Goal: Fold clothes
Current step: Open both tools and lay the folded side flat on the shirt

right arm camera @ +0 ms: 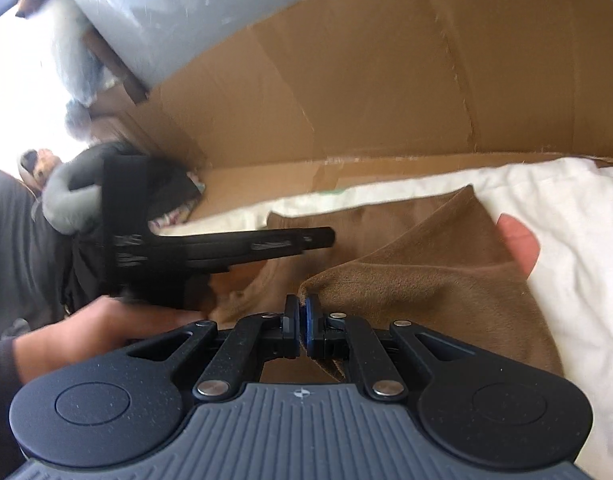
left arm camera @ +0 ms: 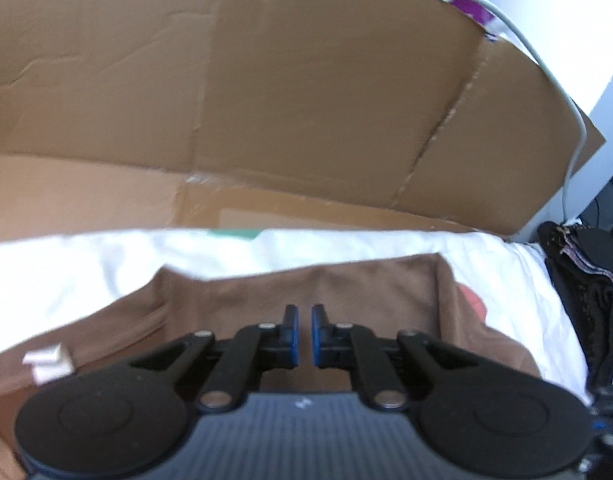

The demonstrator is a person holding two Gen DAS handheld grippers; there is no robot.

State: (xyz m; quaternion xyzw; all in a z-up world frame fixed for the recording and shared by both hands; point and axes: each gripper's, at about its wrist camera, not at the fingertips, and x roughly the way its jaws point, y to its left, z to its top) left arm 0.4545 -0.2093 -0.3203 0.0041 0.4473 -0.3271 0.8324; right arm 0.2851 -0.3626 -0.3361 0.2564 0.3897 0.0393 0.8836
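The right hand-held gripper (right arm camera: 302, 322) has its jaws pinched together on a folded edge of the brown garment (right arm camera: 426, 288), and a sliver of the cloth shows between the blue pads. From that pinch the fabric rises in a fold and spreads away to the right. A fingertip (right arm camera: 518, 248) pokes out from under the far edge of it.

The left hand-held gripper (left arm camera: 302, 334) has its jaws nearly together, with a narrow gap between the blue pads and nothing in it; it hangs just above the same brown garment (left arm camera: 306, 288) without touching it. Seen from the right side, it reaches in from the left as a blurred black shape (right arm camera: 318, 238), held in the person's hand (right arm camera: 118, 328).

The garment lies spread on a white sheet (left arm camera: 86, 264), which covers the surface beneath. A small white tag (left arm camera: 46, 362) shows near the garment's left side. Behind the sheet stands a wall of opened-out brown cardboard (left arm camera: 306, 80), creased in several places. A pale cable (left arm camera: 566, 120) runs along its right edge. To the far right is a dark pile of cloth (left arm camera: 590, 292), too blurred to tell more.
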